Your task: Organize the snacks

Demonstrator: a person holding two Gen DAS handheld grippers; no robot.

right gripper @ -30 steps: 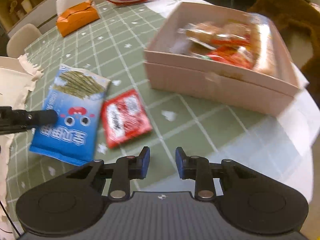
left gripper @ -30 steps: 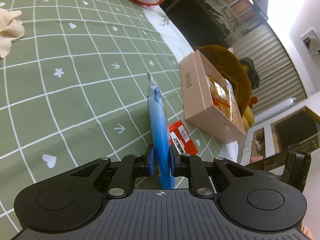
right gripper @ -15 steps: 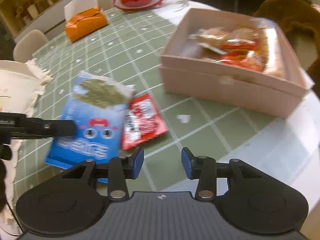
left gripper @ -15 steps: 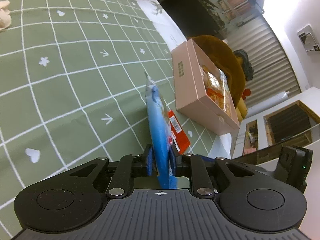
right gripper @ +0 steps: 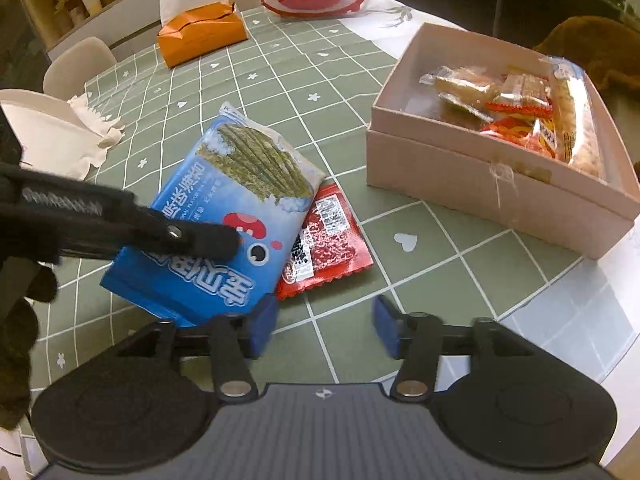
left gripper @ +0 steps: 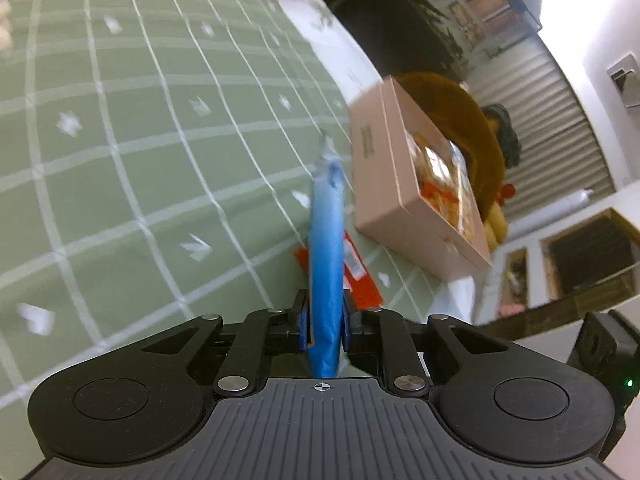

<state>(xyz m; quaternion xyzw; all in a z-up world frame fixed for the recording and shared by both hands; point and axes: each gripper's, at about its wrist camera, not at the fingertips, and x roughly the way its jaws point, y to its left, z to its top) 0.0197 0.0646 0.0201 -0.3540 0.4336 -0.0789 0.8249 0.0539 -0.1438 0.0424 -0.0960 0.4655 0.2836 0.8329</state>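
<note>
Left tool (left gripper: 324, 330) clamped tight, right tool (right gripper: 324, 330) fingers spread wide apart

Blue snack packet (right gripper: 236, 216) in left tool (right gripper: 216, 240)

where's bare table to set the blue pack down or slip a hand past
Bare cloth lies between the orange tissue box and the pink box, and in front of the pink box. It is crowded by the red packet, overlapped by the blue pack in the left gripper.
</note>
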